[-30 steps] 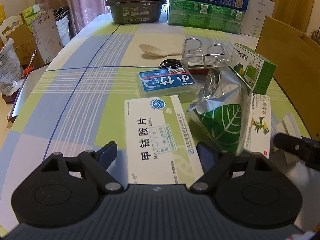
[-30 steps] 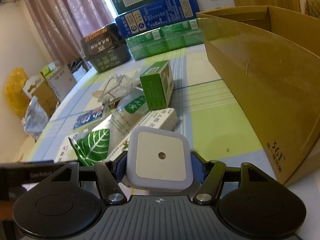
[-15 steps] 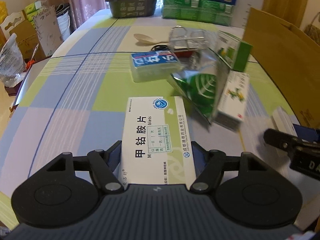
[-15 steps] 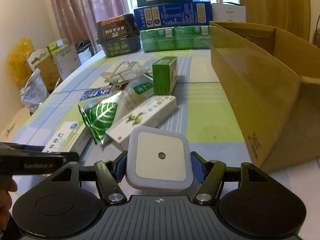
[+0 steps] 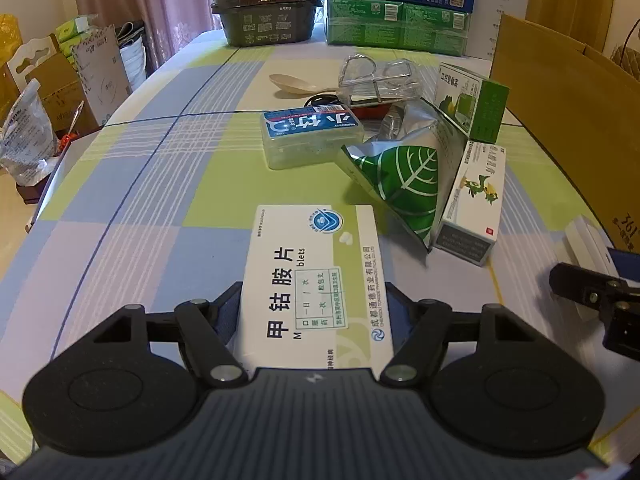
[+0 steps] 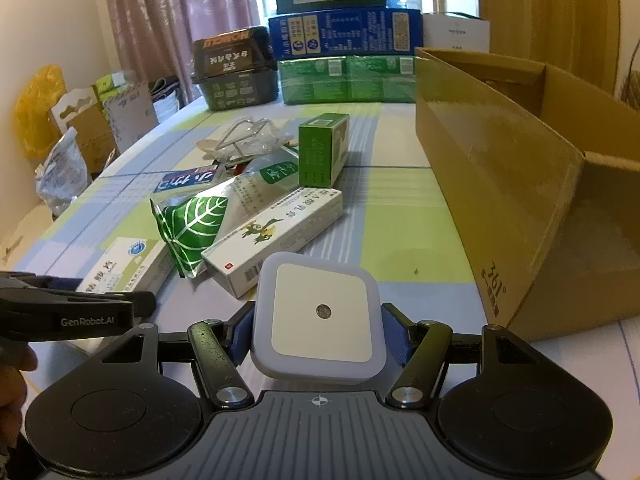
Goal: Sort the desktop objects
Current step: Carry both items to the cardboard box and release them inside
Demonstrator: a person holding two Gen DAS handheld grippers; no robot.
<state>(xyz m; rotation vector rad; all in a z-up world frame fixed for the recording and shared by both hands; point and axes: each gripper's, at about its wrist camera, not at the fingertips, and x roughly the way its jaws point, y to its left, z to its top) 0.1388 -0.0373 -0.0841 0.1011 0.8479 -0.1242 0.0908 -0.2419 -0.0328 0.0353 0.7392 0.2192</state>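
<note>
I am gripping the white pill box [image 5: 316, 280] in my left hand-held gripper [image 5: 312, 312]; both fingers are pressing its long sides, and it is lying flat on the checked tabletop [image 5: 160, 184]. My right hand-held gripper [image 6: 318, 320] is clamping the square night light [image 6: 320, 316], face up. The cardboard box [image 6: 520, 184] is standing open just to the right. Ahead, a foil pouch [image 6: 192, 228] is leaning against a long white carton [image 6: 276, 236], with a green carton [image 6: 322, 150] upright behind them and a blue-lidded case [image 5: 312, 136] lying near them.
</note>
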